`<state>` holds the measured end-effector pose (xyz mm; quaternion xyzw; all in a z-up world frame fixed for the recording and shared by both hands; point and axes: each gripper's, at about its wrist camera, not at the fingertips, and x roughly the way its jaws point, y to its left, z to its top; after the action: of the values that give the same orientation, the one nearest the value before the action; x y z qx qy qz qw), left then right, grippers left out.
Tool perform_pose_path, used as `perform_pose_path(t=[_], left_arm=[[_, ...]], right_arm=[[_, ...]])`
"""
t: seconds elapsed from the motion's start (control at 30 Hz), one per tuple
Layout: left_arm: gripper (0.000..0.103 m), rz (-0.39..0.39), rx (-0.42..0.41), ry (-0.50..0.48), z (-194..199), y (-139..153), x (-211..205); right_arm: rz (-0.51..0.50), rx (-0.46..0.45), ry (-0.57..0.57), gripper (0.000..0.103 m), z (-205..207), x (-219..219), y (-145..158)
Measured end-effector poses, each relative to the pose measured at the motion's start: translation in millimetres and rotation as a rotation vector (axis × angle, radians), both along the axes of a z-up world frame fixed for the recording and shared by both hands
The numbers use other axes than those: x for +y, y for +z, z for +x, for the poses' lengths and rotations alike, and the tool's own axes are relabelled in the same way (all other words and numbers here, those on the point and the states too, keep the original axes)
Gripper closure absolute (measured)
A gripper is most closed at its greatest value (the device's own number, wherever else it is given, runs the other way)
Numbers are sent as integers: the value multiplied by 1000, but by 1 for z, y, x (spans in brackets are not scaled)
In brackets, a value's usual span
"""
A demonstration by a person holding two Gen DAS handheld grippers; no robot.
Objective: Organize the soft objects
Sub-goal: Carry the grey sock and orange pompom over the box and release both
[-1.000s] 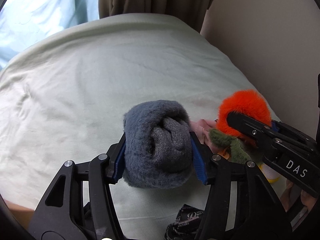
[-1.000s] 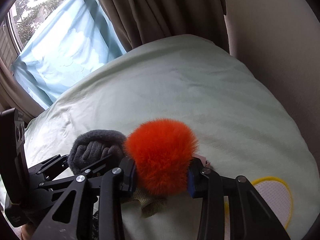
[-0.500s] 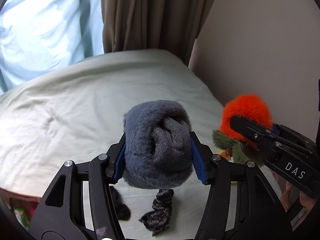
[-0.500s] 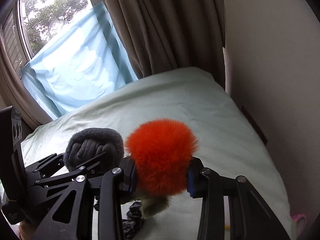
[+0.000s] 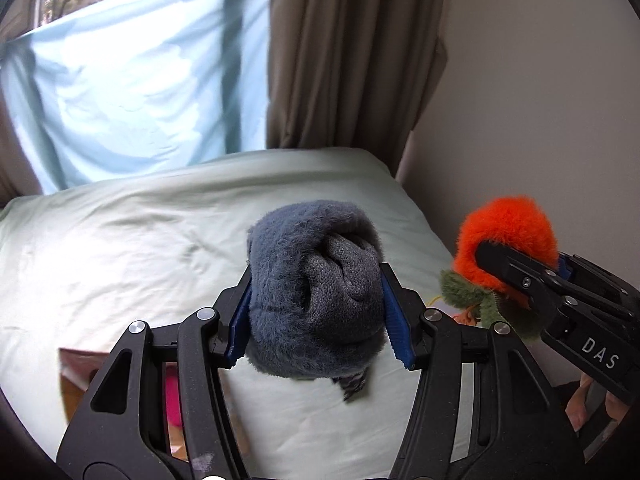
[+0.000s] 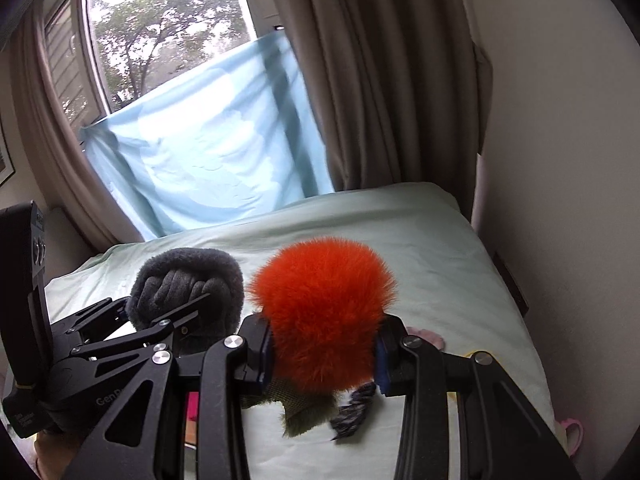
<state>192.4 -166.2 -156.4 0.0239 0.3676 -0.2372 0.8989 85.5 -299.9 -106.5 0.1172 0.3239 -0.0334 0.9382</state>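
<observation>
Left wrist view: a pale green bed [image 5: 120, 248] fills the scene below a brown curtain [image 5: 344, 60] and blue window cloth [image 5: 132, 80]. Near centre, the left gripper [image 5: 316, 312] is clamped on a rolled grey fuzzy sock [image 5: 312, 292], held above the bed. At right, the right gripper [image 6: 322, 354] pinches an orange pompom [image 6: 324, 316], green fabric hanging beneath.

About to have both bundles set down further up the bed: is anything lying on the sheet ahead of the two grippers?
Nothing visible. The sheet ahead is bare up to the curtain. The left gripper is shut on the grey sock bundle, the right gripper on the orange fluffy item. Small items lie only near and below them.
</observation>
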Motion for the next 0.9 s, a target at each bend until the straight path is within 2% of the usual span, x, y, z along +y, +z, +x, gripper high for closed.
perform_pose_path(t=[0.13, 0.23, 0.5, 0.63, 0.8, 0.9], left_arm=[[50, -3, -2, 75, -14, 29, 59], [50, 1, 0, 134, -24, 38, 105], [50, 43, 18, 231, -40, 41, 214], [50, 77, 46, 236, -35, 27, 256], [50, 136, 112, 240, -27, -8, 305], [50, 168, 155, 242, -20, -33, 320]], right_arm=[[-3, -4, 39, 68, -7, 51, 18], [-2, 0, 70, 68, -9, 94, 23], [34, 37, 137, 68, -2, 192, 11], [41, 68, 145, 68, 1, 231, -5], [54, 126, 160, 68, 18, 267, -33], [62, 170, 182, 68, 34, 281, -54]])
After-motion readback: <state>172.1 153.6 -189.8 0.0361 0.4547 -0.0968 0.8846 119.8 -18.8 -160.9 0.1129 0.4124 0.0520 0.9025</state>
